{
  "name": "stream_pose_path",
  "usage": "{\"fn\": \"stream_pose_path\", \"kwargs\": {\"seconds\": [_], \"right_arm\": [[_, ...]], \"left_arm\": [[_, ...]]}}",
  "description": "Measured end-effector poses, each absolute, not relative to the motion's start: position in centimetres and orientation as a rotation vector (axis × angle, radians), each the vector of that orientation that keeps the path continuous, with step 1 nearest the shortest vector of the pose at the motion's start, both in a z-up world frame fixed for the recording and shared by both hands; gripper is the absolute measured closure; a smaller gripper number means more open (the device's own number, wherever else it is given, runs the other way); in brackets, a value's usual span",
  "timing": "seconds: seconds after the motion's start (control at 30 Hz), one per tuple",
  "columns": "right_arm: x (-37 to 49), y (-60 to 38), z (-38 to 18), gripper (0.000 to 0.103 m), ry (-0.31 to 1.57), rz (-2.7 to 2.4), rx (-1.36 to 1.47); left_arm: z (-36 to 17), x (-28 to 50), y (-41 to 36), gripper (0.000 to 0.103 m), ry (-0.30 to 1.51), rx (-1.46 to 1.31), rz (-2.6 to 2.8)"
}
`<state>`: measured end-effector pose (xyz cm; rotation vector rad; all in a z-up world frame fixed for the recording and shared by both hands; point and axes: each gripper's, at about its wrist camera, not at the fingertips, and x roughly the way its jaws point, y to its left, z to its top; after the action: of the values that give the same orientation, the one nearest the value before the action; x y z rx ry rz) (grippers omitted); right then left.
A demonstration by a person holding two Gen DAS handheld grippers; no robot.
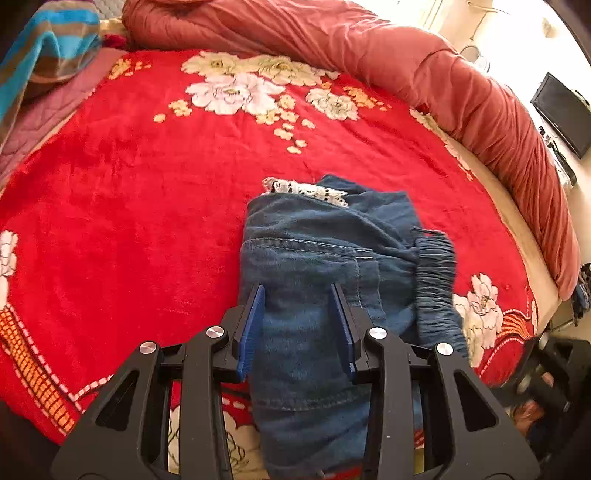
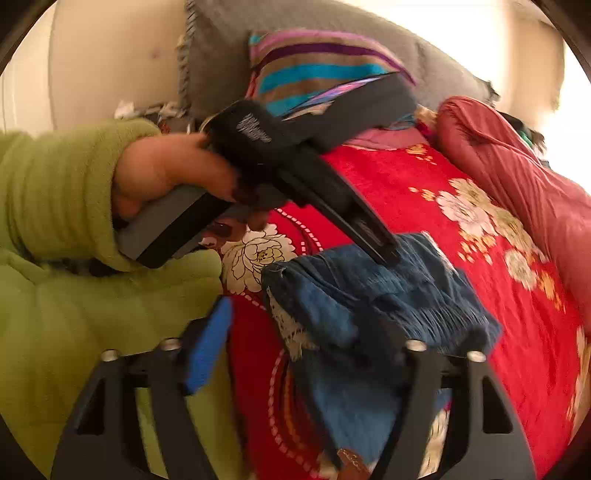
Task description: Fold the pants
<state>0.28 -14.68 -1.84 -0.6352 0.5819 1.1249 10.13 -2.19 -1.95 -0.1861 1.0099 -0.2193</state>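
jeans (image 1: 314, 266) lie bunched on the red floral blanket (image 1: 129, 192); left tool (image 1: 299, 291) pinches their denim, right tool (image 2: 306, 332) straddles them, grip unclear.

Bed (image 1: 110, 206) fills most of the view, covered by a red plush blanket (image 1: 155, 177) with white and cream flowers. Rust-red quilt (image 1: 424, 74) bunched along the edge from 12 to 3 o'clock. Striped blue-brown cloth (image 1: 44, 48) at 10 o'clock. Dark flat screen (image 1: 563, 112) at 2 o'clock against a pale wall (image 1: 517, 29); strong daylight there. Grey pillow (image 2: 221, 55) by cream headboard (image 2: 110, 55).
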Motion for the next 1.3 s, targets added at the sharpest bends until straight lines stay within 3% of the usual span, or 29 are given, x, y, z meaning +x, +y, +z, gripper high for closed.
{"fn": "stream_pose_path", "kwargs": {"seconds": [0.03, 0.07, 0.27, 0.33, 0.47, 0.67, 0.9, 1.13, 1.3], "right_arm": [[0.6, -13.8, -2.4, 0.063, 0.596, 1.116, -0.671], [0.8, -13.2, -2.7, 0.066, 0.593, 1.116, -0.69], [1.0, -10.5, -3.9, 0.067, 0.545, 1.159, -0.766], [1.2, -9.9, -4.6, 0.09, 0.6, 1.213, -0.777], [0.0, -11.2, -3.6, 0.097, 0.615, 1.289, -0.753], [0.9, -11.9, -6.4, 0.097, 0.693, 1.269, -0.665], [1.6, -12.7, -5.8, 0.093, 0.714, 1.248, -0.582], [-0.3, -13.9, -4.2, 0.076, 0.7, 1.221, -0.553], [-1.1, -15.1, -2.4, 0.075, 0.673, 1.197, -0.542]], "left_arm": [[-2.2, 10.3, -2.0, 0.075, 1.016, -0.193, -0.219], [-2.4, 10.4, -1.9, 0.075, 1.019, -0.197, -0.218], [-2.7, 10.8, -1.8, 0.076, 1.027, -0.196, -0.22], [-2.8, 11.0, -1.8, 0.076, 1.028, -0.201, -0.218], [-3.0, 11.0, -1.7, 0.076, 1.027, -0.21, -0.221], [-3.4, 11.0, -1.6, 0.075, 1.013, -0.225, -0.216], [-2.7, 10.3, -1.8, 0.074, 0.989, -0.216, -0.213], [-2.2, 9.5, -1.8, 0.069, 0.972, -0.213, -0.205], [-1.6, 9.0, -1.6, 0.067, 0.955, -0.216, -0.197]]}}
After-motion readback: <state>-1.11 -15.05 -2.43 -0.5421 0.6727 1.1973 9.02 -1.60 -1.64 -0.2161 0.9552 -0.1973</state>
